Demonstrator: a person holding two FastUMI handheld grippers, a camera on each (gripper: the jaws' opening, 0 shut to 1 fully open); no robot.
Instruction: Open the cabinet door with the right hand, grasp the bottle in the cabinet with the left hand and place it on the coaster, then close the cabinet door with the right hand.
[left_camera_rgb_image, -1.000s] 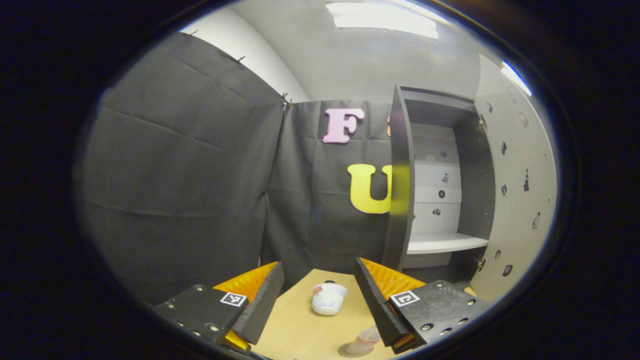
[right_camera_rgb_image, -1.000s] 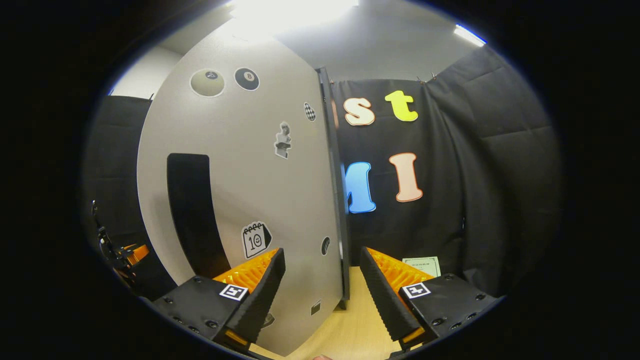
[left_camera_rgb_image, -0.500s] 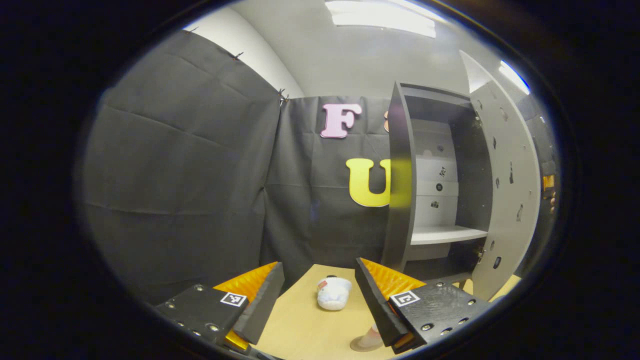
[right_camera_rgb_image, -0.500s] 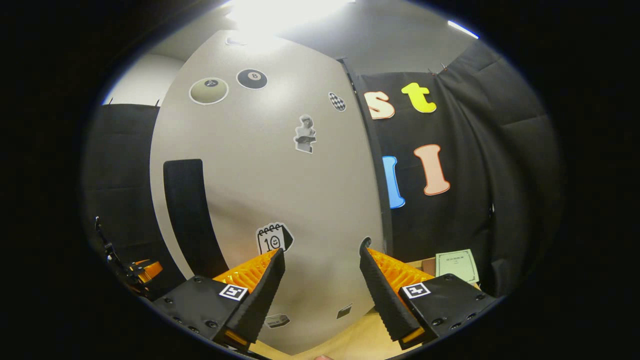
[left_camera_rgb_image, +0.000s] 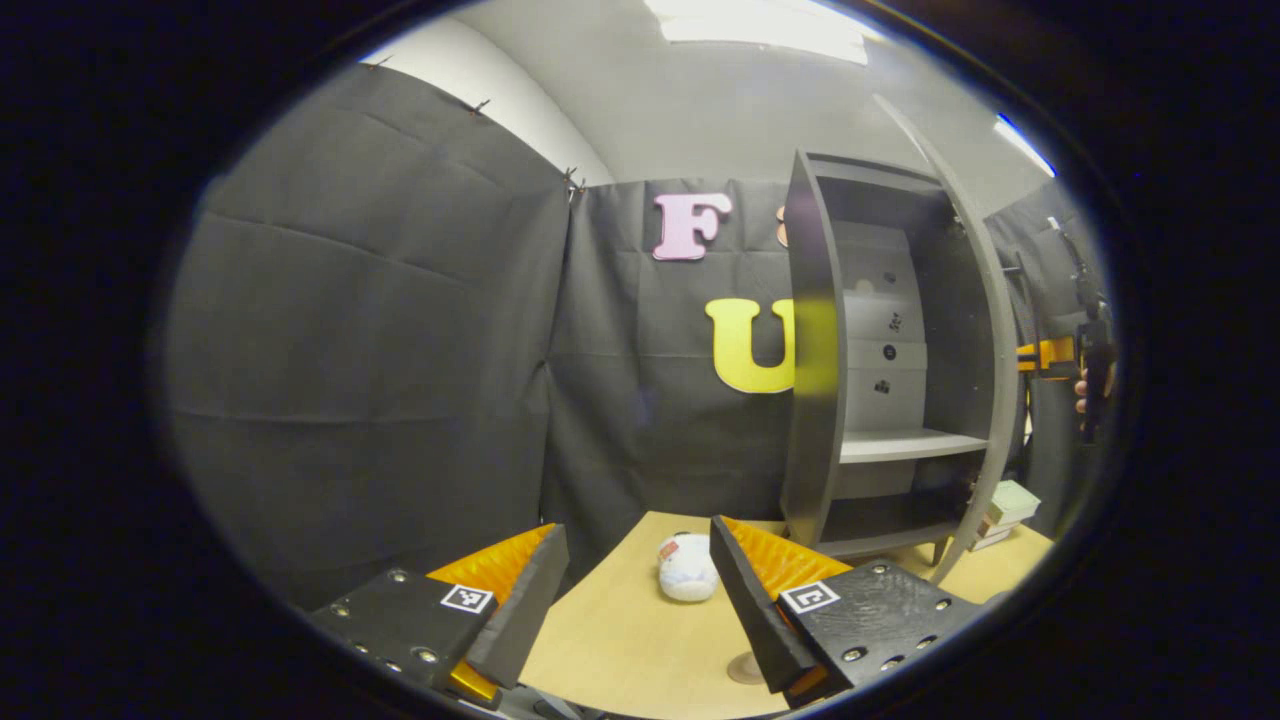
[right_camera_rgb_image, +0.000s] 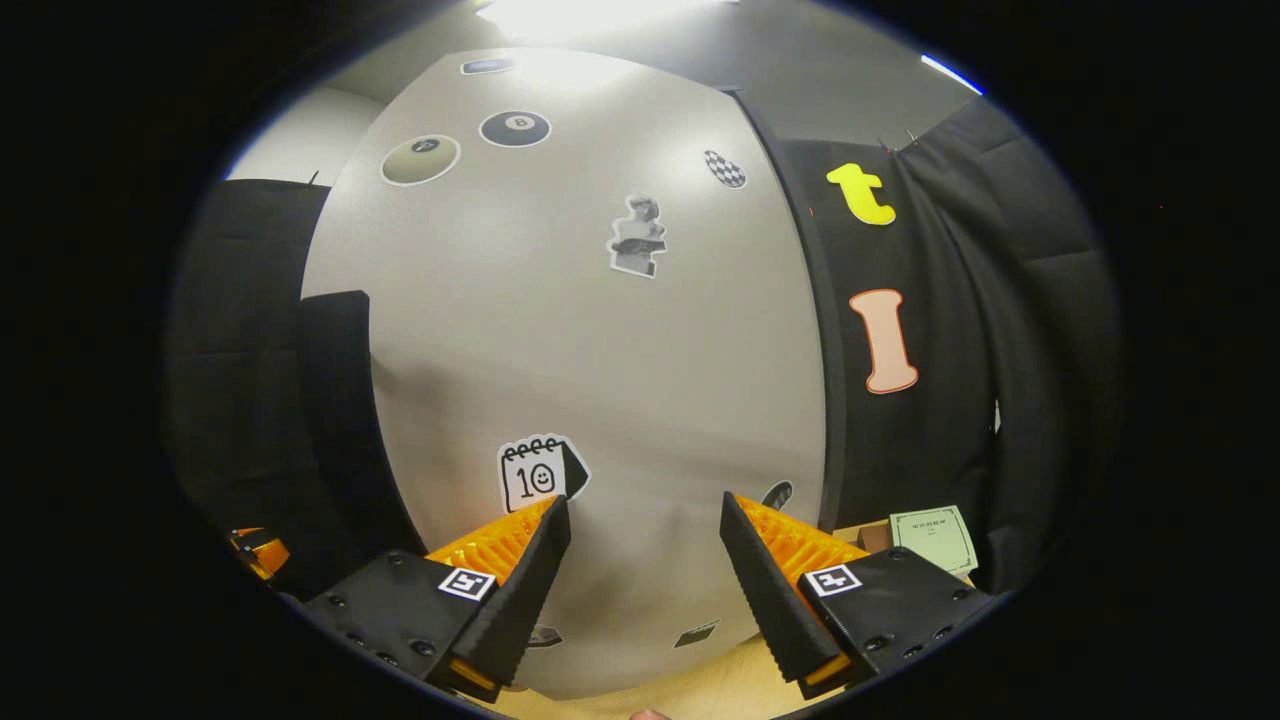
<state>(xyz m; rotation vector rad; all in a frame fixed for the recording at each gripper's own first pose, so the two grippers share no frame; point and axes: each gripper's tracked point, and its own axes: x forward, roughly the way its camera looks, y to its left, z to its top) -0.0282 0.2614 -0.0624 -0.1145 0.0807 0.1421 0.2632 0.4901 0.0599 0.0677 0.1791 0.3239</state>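
In the left gripper view, the left claw hangs over the wooden bench with its two fingers spread wide and nothing between them. A white bottle stands on the bench just beyond the gap, near the inner edge of the right-hand finger. A small round coaster lies flat on the bench nearer the camera, partly hidden behind that same finger; the bottle and the coaster are apart. Past them a dark grey cabinet stands upright on the bench, its inside open to view, with a pale shelf across it and a few small stickers on the back panel. The cabinet door is seen nearly edge-on at the cabinet's right side, standing partway open. To the right of the door, at the edge of the view, the right claw shows small, with a hand holding it; how far it is opened cannot be told from here. A stack of pale books lies low behind the door

In the right gripper view, the right claw is spread wide and grips nothing. The pale face of the cabinet door, dotted with stickers, is close in front of it, with a calendar sticker just above the left finger. A green card lies on the bench at the right
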